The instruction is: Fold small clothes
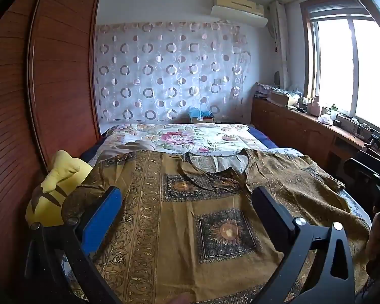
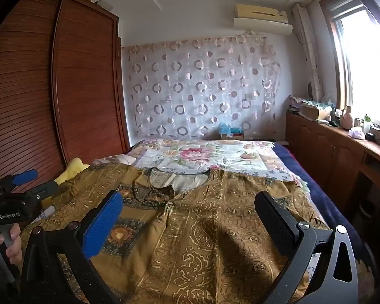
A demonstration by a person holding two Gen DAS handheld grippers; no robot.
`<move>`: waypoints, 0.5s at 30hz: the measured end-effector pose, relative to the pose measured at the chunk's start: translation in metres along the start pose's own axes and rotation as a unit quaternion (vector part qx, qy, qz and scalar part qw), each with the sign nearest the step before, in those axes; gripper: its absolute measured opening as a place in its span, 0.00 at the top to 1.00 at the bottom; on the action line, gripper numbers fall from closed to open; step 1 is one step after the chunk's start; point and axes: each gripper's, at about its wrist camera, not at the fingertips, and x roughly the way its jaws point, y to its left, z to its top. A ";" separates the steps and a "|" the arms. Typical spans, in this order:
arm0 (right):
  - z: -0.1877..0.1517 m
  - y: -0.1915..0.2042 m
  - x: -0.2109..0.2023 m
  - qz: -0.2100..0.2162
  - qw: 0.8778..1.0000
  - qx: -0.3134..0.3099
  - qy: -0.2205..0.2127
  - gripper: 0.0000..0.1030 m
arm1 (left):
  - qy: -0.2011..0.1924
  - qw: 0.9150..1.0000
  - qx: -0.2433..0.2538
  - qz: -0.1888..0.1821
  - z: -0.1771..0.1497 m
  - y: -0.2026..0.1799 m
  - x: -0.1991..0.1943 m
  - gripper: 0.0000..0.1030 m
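I see a mustard-brown garment (image 1: 190,215) printed with dark squares holding golden sunflowers, scrollwork bands and paisley. The bed cover (image 1: 190,136) beneath is white with pink flowers and green leaves, edged in navy. My left hand-held gripper (image 1: 187,205) has one blue pad and one black. A yellow cloth (image 1: 60,177) sits beside the reddish-brown slatted wardrobe (image 1: 25,101). The sheer curtain (image 1: 169,73) carries brown rings.
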 end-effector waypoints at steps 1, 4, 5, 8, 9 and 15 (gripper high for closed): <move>0.000 0.000 0.000 0.001 1.000 0.002 -0.001 0.00 | 0.001 1.000 0.000 -0.001 0.000 0.000 0.000 0.00; 0.000 0.000 0.000 0.000 1.000 0.001 0.003 0.00 | 0.009 1.000 -0.003 0.000 0.000 0.000 0.001 0.00; 0.000 0.000 0.000 0.000 1.000 0.001 0.003 0.00 | 0.008 1.000 -0.003 0.000 0.000 0.000 0.001 0.00; 0.000 0.000 0.000 0.000 1.000 -0.001 0.001 0.00 | 0.007 1.000 -0.003 0.000 0.000 0.000 0.002 0.00; 0.000 0.000 0.000 0.000 1.000 -0.001 0.001 0.00 | 0.007 1.000 -0.002 -0.001 0.000 0.000 0.001 0.00; -0.001 -0.001 0.000 0.000 1.000 -0.001 0.002 0.00 | 0.006 1.000 -0.001 0.000 0.000 0.000 0.001 0.00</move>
